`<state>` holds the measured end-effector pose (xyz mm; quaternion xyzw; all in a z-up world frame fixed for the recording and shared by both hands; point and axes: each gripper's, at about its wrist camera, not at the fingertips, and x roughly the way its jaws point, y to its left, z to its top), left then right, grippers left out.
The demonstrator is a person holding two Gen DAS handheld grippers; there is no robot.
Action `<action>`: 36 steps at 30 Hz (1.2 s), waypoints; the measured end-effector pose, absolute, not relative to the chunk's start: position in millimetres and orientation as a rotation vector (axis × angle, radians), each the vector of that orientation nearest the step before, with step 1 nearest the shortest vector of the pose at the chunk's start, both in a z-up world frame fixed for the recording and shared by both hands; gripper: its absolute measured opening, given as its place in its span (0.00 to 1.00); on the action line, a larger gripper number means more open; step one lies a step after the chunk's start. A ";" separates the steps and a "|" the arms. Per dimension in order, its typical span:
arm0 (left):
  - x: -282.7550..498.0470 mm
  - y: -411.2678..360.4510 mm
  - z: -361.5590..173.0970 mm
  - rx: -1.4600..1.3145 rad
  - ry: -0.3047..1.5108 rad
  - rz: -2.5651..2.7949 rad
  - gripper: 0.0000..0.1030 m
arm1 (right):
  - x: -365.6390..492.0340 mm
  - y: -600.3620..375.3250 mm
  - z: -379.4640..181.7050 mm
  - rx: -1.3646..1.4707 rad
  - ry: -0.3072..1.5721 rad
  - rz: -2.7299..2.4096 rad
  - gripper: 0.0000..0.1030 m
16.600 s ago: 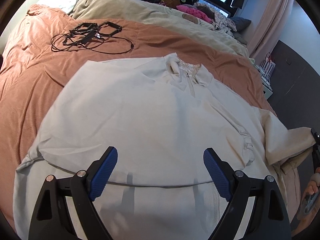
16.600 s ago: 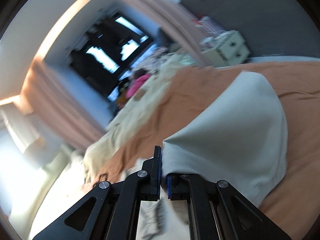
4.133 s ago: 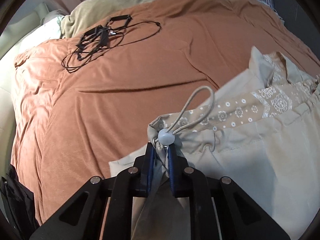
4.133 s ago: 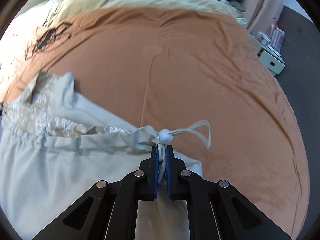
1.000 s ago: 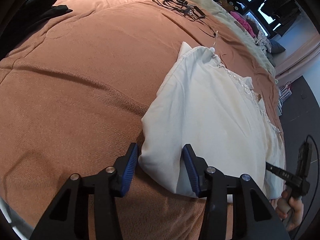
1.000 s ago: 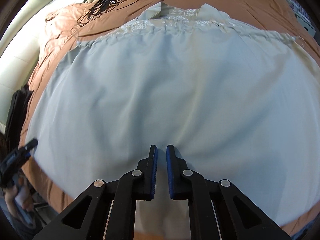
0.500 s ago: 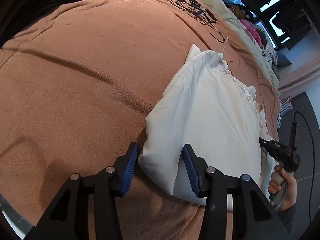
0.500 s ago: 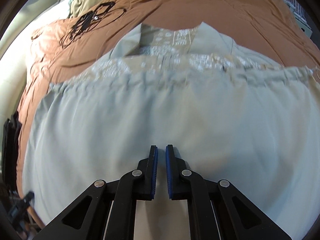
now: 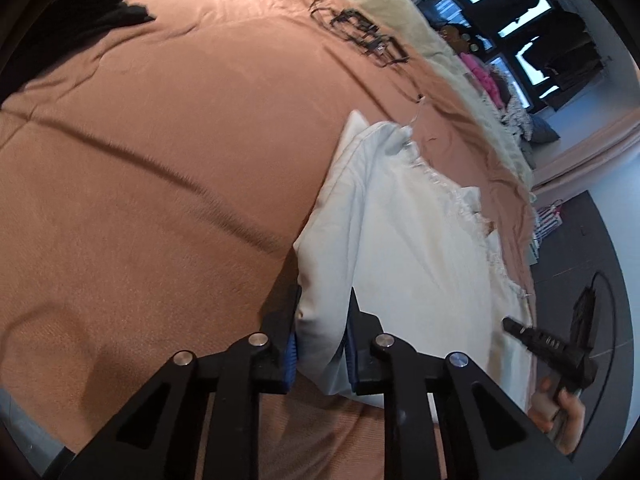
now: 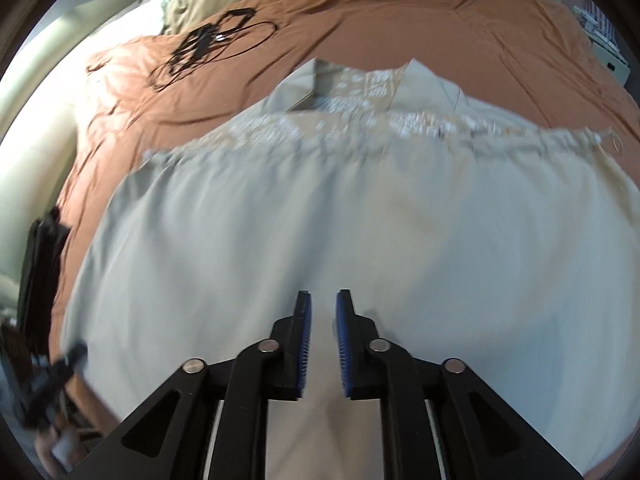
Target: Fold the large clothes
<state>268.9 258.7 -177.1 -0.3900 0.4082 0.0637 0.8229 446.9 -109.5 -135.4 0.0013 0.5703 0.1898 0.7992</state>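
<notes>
an orange-brown sheet (image 9: 168, 128) covers the bed. a tangle of black cables (image 10: 208, 40) lies on it near a beige blanket (image 9: 384, 4). dark cloth (image 9: 96, 12) sits at the bed's edge. pink clothes (image 9: 482, 76) are piled below the window (image 9: 516, 12).

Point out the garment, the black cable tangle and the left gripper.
garment (image 10: 360, 216), right wrist view, mid panel.
cable tangle (image 10: 204, 42), right wrist view, dense knot.
left gripper (image 9: 320, 344), left wrist view, between fingertips, on pinched corner.
</notes>
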 end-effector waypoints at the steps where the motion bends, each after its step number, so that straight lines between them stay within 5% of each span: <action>1: 268.9 258.2 -171.4 -0.828 0.856 0.123 0.19 | 433.9 -113.5 -133.8 0.008 1.227 0.422 0.31; 2: 269.4 257.3 -164.7 -0.826 0.844 0.108 0.19 | 425.7 -114.5 -132.9 0.020 1.226 0.437 0.40; 7: 275.5 245.8 -128.2 -0.794 0.785 0.053 0.17 | 377.9 -124.0 -123.4 0.026 1.165 0.450 0.41; 10: 280.7 235.2 -107.1 -0.772 0.757 0.021 0.16 | 361.9 -127.7 -123.0 0.031 1.167 0.467 0.13; 27: 317.6 135.7 17.6 -0.577 0.654 -0.156 0.13 | 315.1 -157.8 -173.4 0.167 1.225 0.427 0.08; 36: 337.5 73.4 59.8 -0.477 0.643 -0.254 0.13 | 311.6 -195.2 -153.9 0.280 1.186 0.452 0.08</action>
